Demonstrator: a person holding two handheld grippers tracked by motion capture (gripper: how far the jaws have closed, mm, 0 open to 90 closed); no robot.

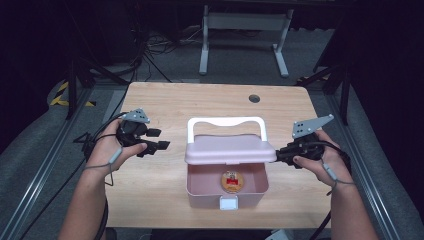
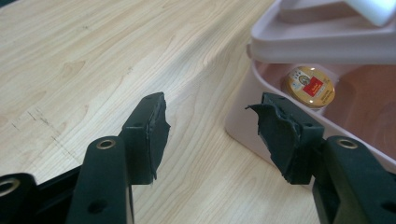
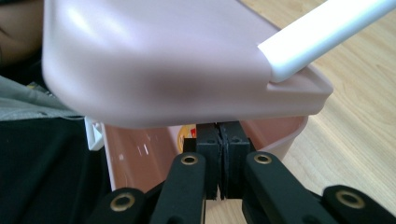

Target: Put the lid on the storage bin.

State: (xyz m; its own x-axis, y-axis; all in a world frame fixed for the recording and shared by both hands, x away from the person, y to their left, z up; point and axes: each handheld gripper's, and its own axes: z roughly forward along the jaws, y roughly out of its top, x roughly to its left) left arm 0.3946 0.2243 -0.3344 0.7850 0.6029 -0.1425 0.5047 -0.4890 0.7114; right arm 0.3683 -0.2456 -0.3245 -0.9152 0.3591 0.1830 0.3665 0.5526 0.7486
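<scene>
High view: pale wooden surface (image 1: 150, 100) carries pink plastic box (image 1: 200, 192) near front edge, centre; its pink lid with white handle (image 1: 230, 148) half raised. Round gold-and-red tin (image 1: 232, 181) lies inside. Right tool (image 1: 281, 153) at lid's right edge, jaws pressed together; whether they pinch lid edge, cannot tell. Left tool (image 1: 157, 140) off box's left side, jaws apart, empty. Risk: lid slips from narrow hold and drops shut, or box slides, since left tool braces nothing.

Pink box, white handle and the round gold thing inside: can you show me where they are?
pink box (image 1: 200, 190), high view, on its front wall.
white handle (image 1: 225, 121), high view, on its top bar.
round gold thing (image 2: 309, 87), left gripper view, on its top face.
</scene>
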